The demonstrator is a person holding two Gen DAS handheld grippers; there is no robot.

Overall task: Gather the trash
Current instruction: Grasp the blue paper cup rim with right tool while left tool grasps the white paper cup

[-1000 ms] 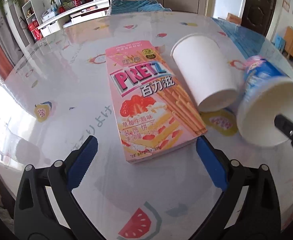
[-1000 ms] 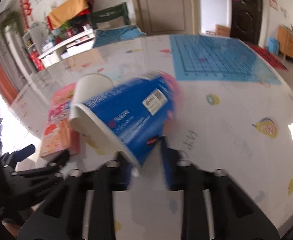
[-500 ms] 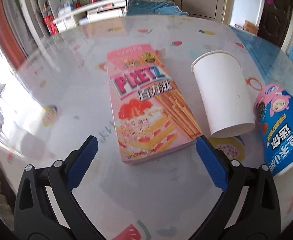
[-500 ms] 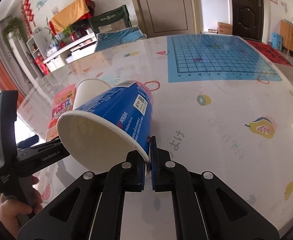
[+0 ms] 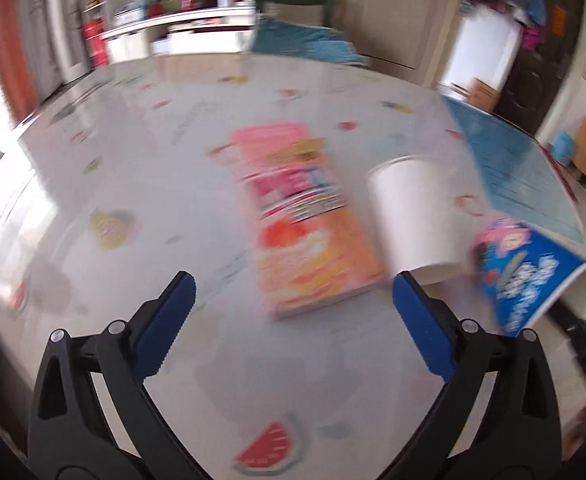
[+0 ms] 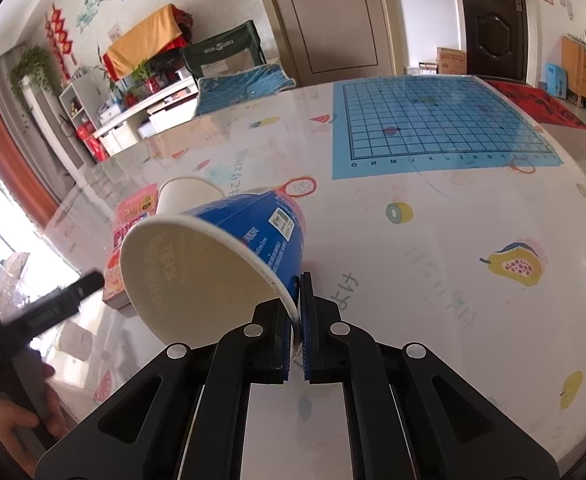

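Observation:
My right gripper (image 6: 297,312) is shut on the rim of a blue paper snack cup (image 6: 213,256), which hangs tilted with its open mouth toward the camera, above the table. The same cup (image 5: 525,272) shows at the right of the blurred left wrist view. My left gripper (image 5: 293,304) is open and empty, above the table in front of a pink Pretz box (image 5: 305,224) that lies flat. A white paper cup (image 5: 413,220) lies on its side right of the box, between box and blue cup. Box (image 6: 131,236) and white cup (image 6: 185,196) show behind the blue cup.
The round table (image 6: 413,280) has a glossy fruit-print cover and a blue grid mat (image 6: 437,128) at the far right. A hand holding the left gripper (image 6: 17,360) is at the left. Chairs and shelves stand beyond the table's far edge.
My right gripper closed on the blue cup's rim and raised it, tilting its mouth toward the camera. My left gripper pulled back from the box and is moving; its view is blurred.

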